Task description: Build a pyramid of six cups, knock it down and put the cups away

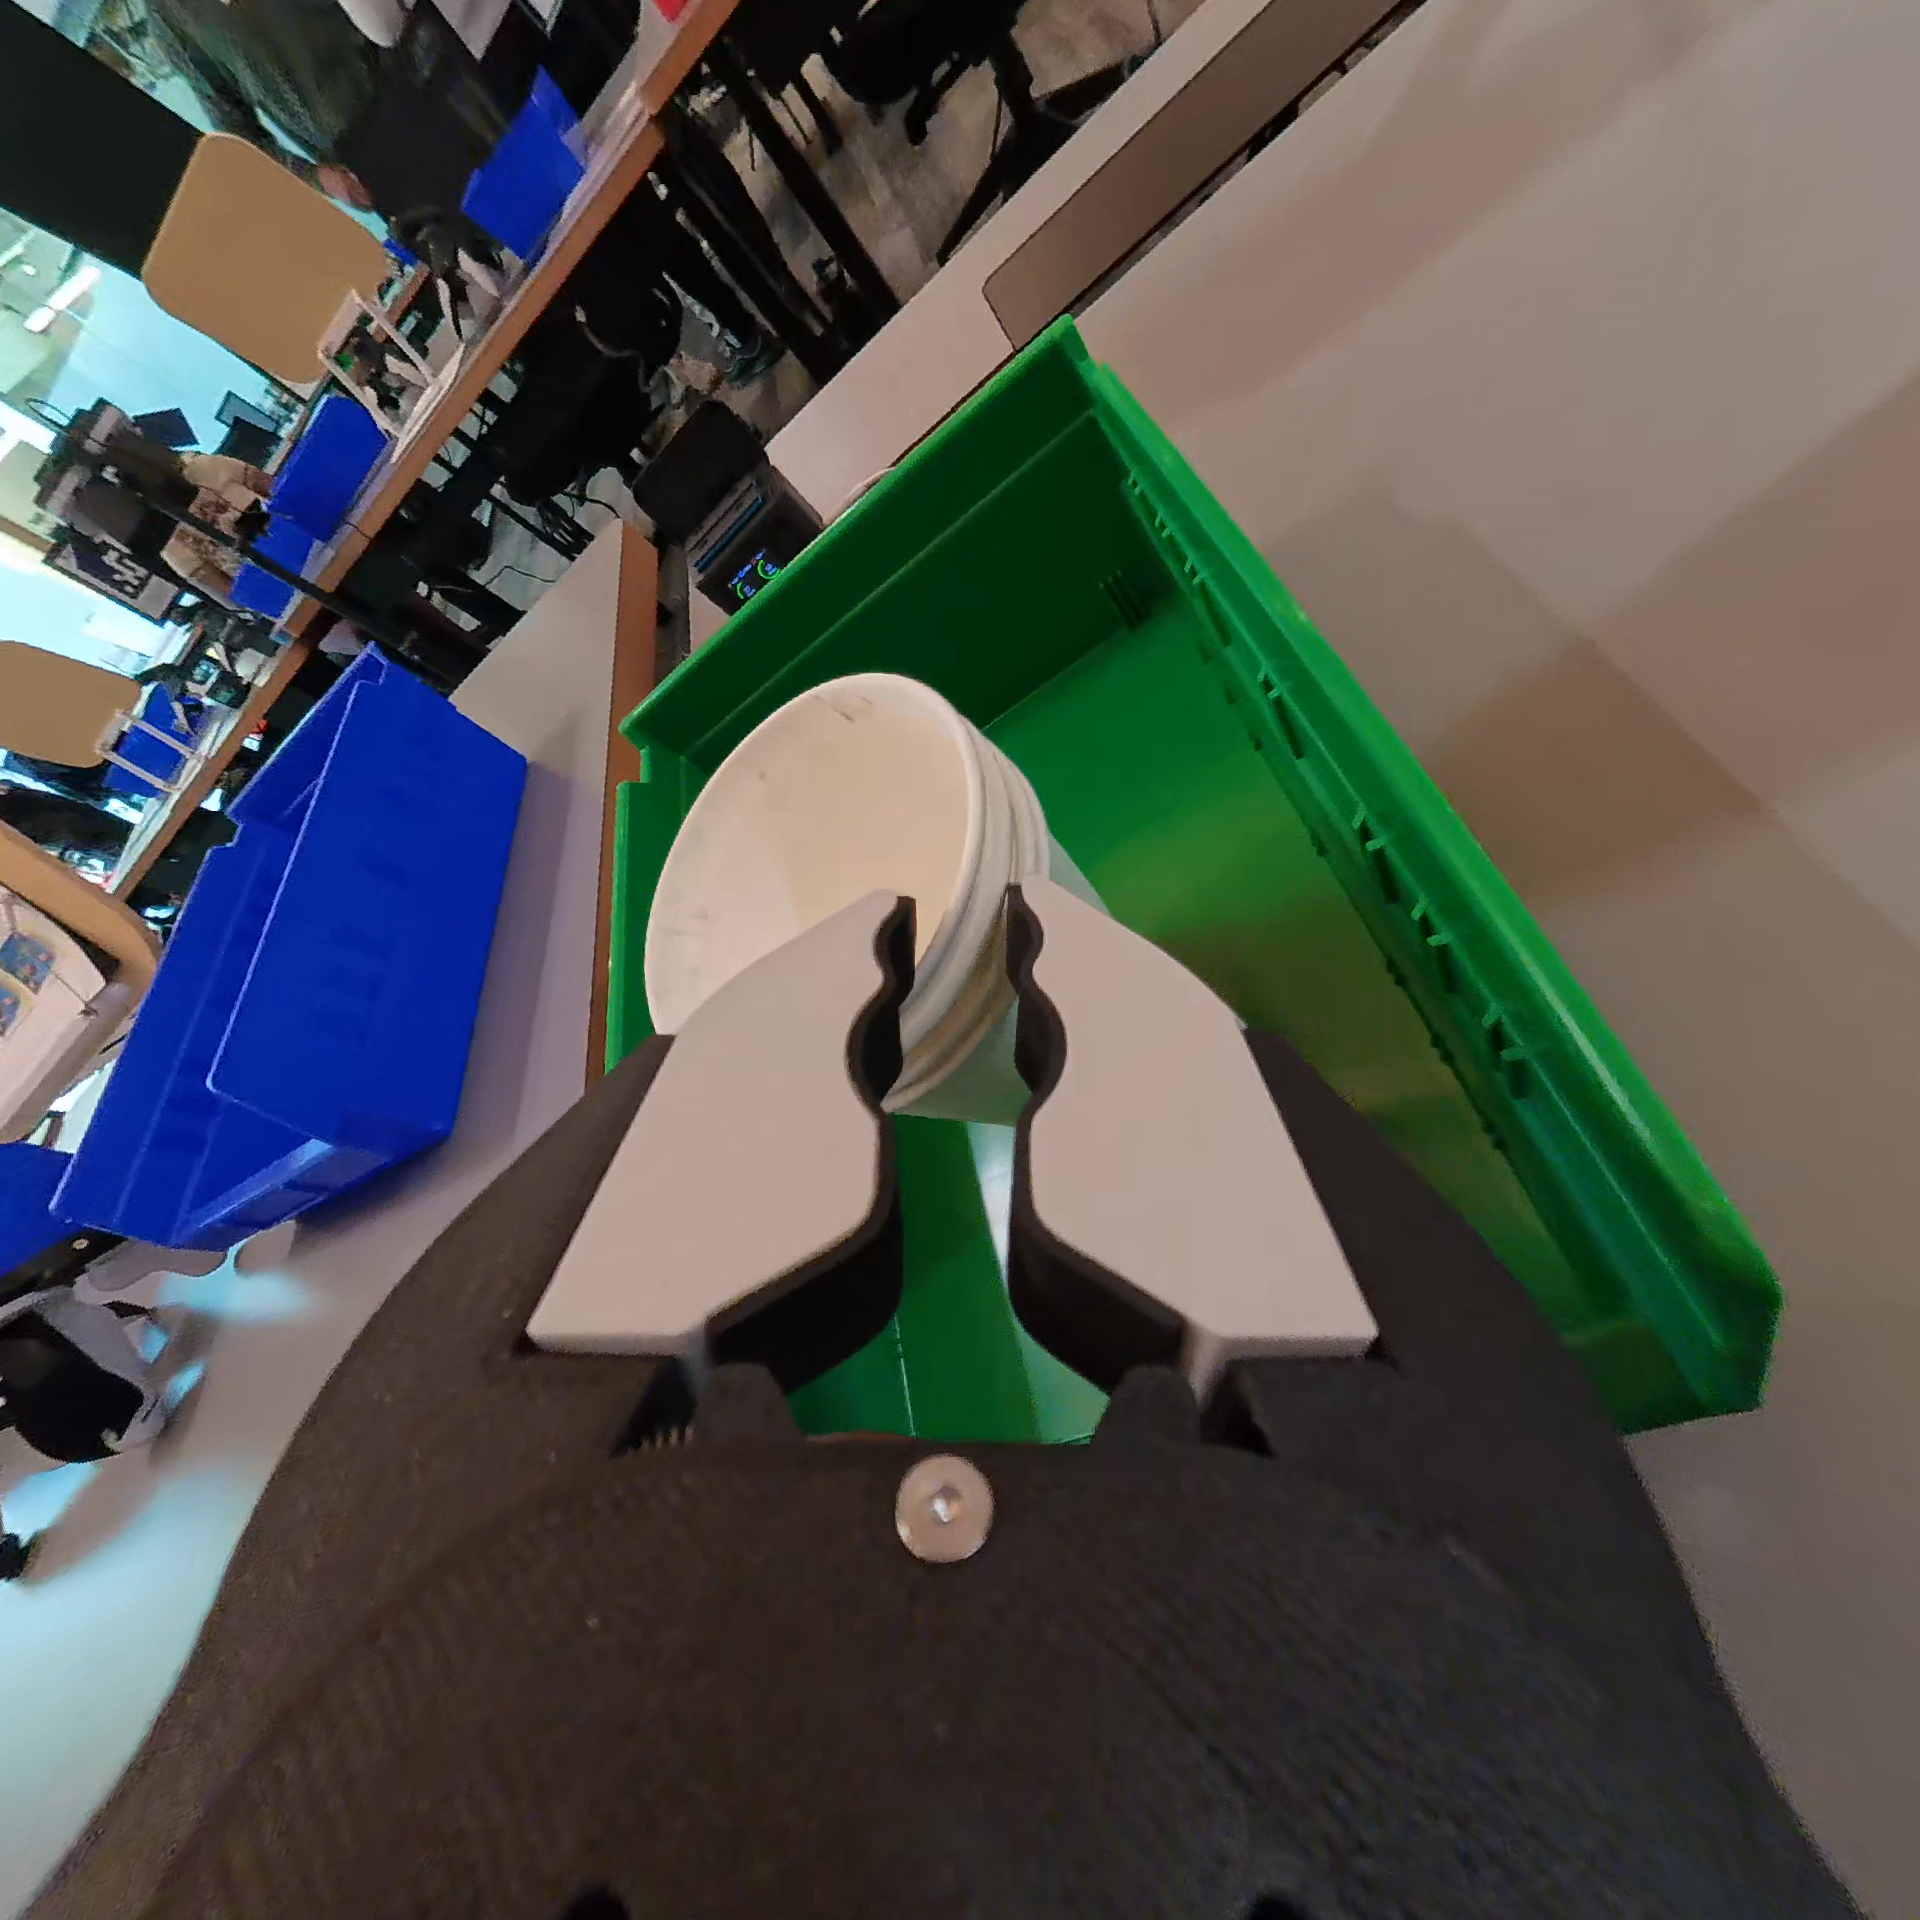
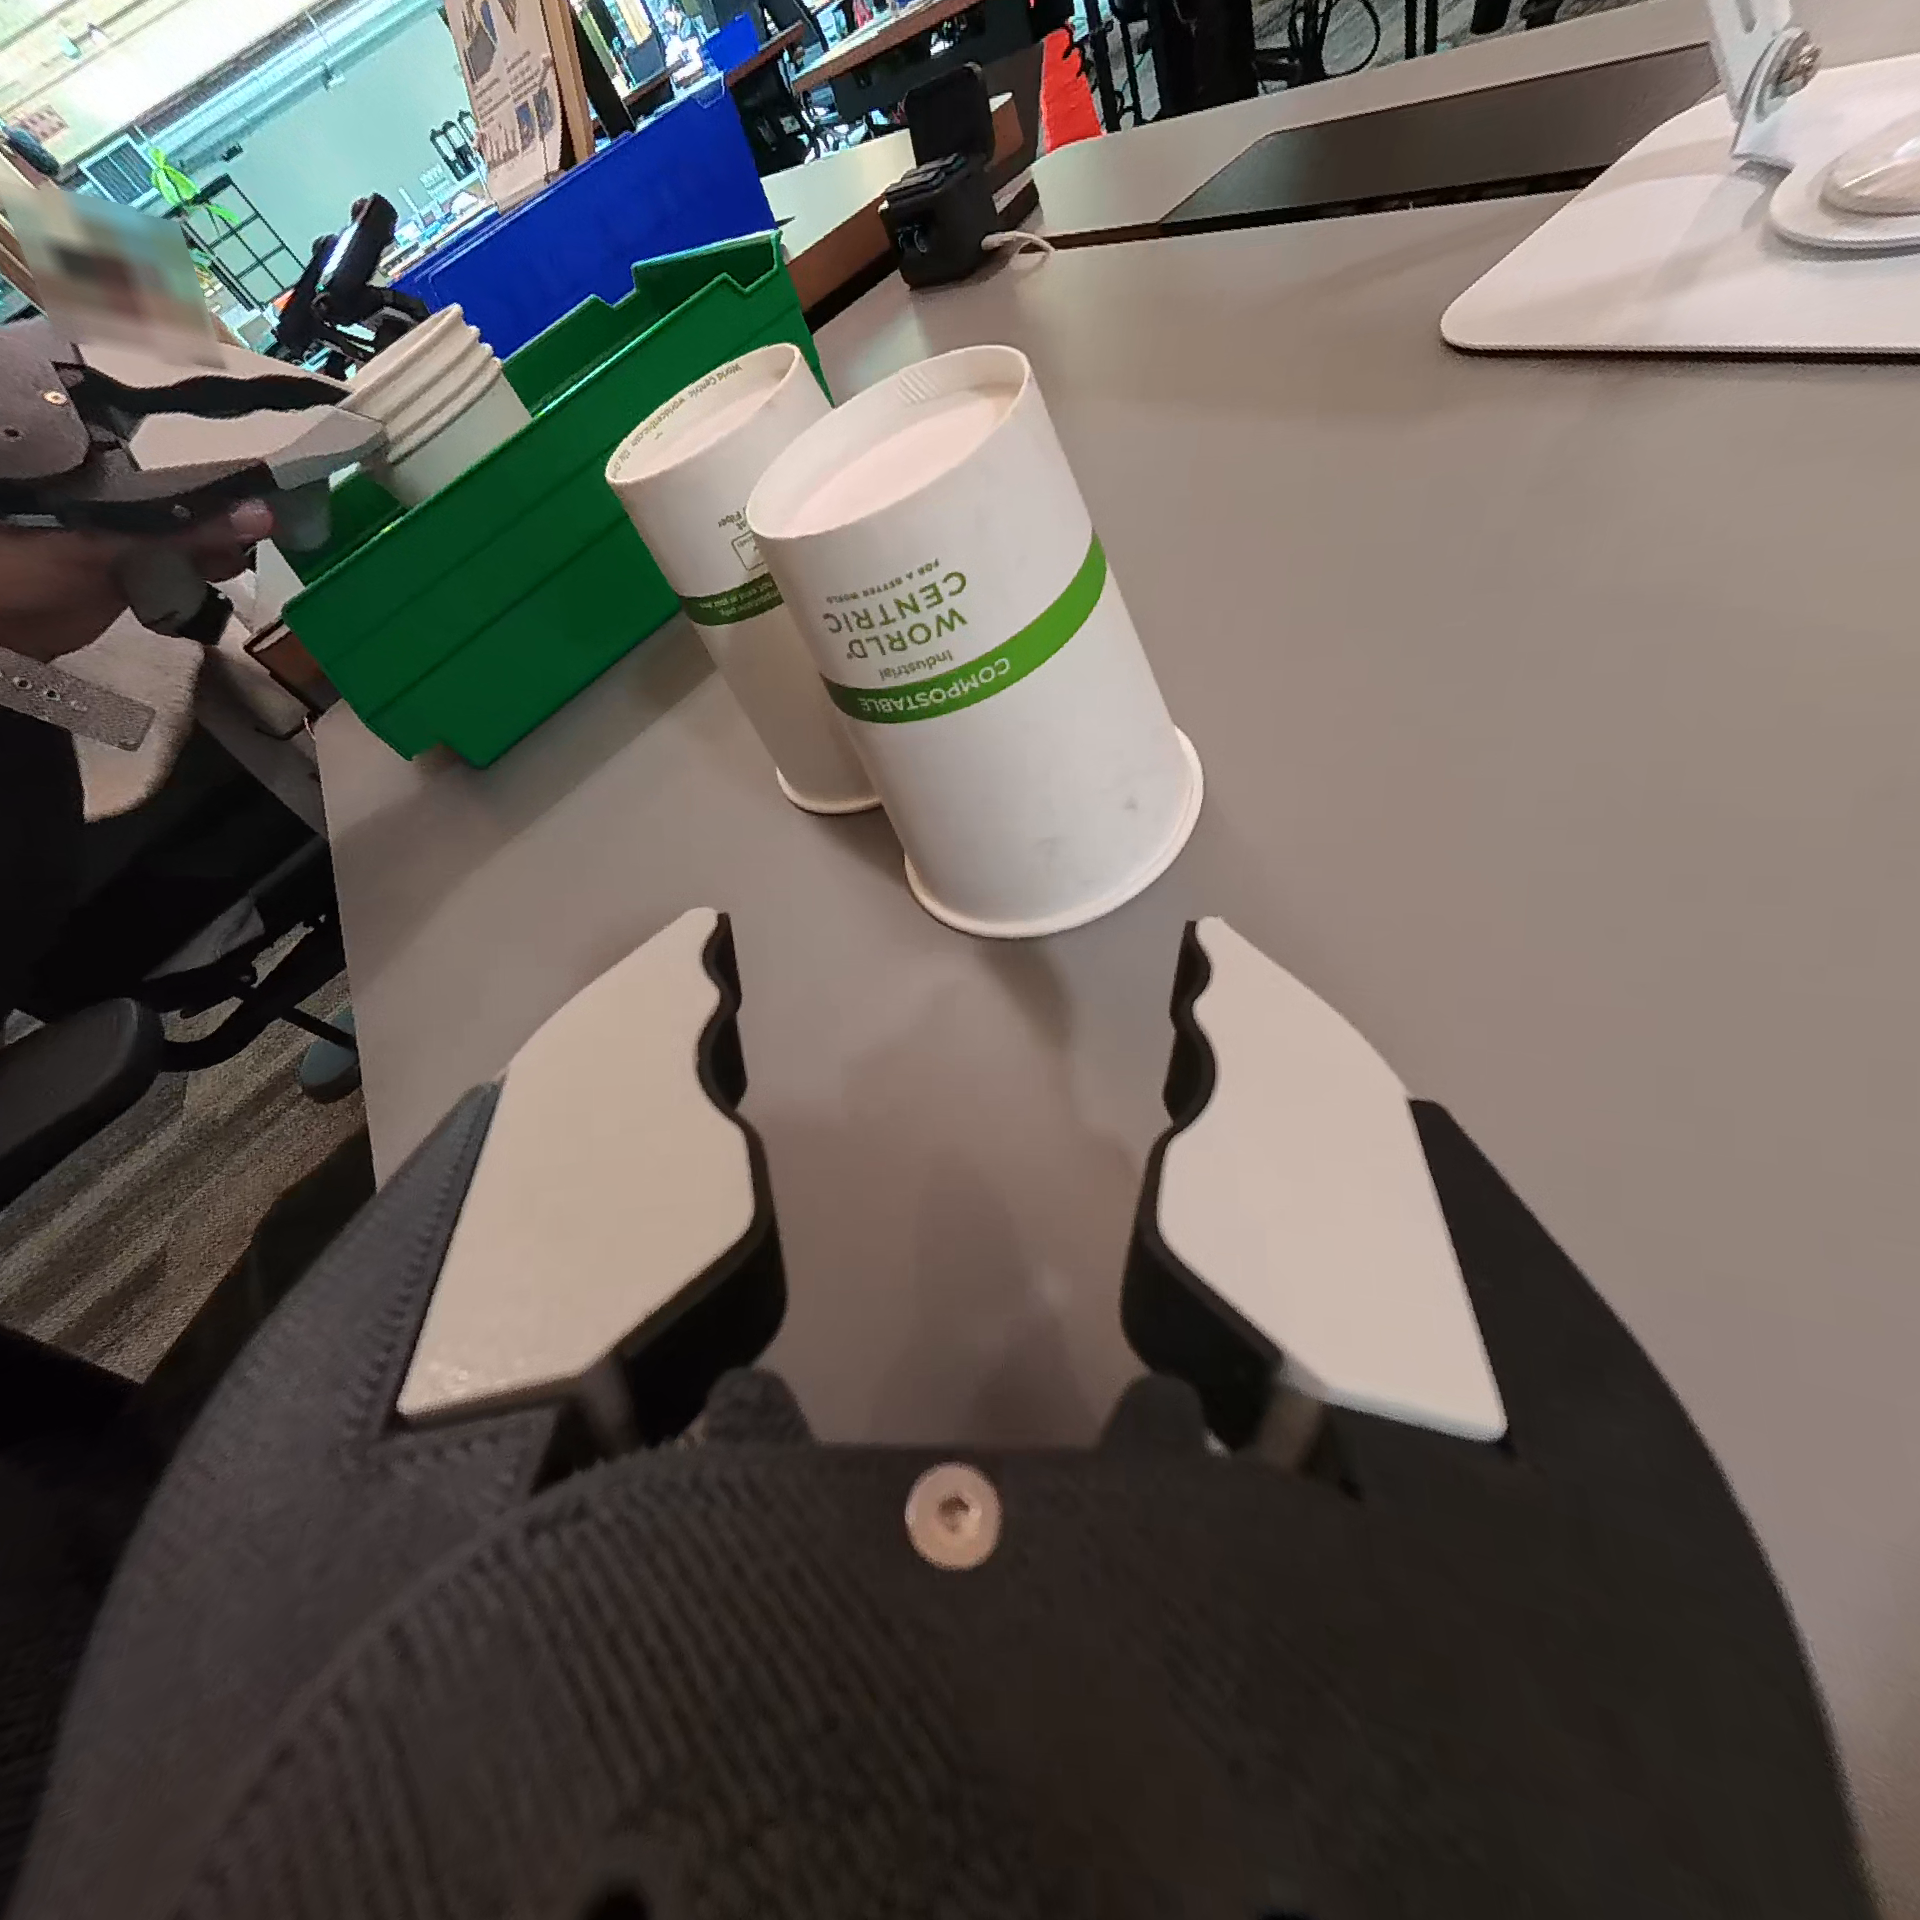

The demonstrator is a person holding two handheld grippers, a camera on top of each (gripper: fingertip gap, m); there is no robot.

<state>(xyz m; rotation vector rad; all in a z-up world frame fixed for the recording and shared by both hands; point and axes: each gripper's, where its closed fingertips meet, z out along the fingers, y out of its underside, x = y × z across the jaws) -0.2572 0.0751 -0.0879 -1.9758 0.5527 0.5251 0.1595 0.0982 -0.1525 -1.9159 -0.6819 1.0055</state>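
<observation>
A nested stack of white paper cups [image 1: 831,852] is pinched at its rims by the left gripper [image 1: 961,935], jaws pressed onto it, held tilted over the green bin [image 1: 1351,831]. On the grey surface [image 2: 1455,727], two upturned cups [image 2: 966,644] stand just beside the bin, directly ahead of the right gripper [image 2: 956,997], jaws spread and empty.

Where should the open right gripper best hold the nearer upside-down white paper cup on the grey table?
Probably mid-wall of the nearer upside-down white paper cup, coming level from the right gripper side: its round wall faces the open jaws, while the second inverted cup crowds its far left.
</observation>
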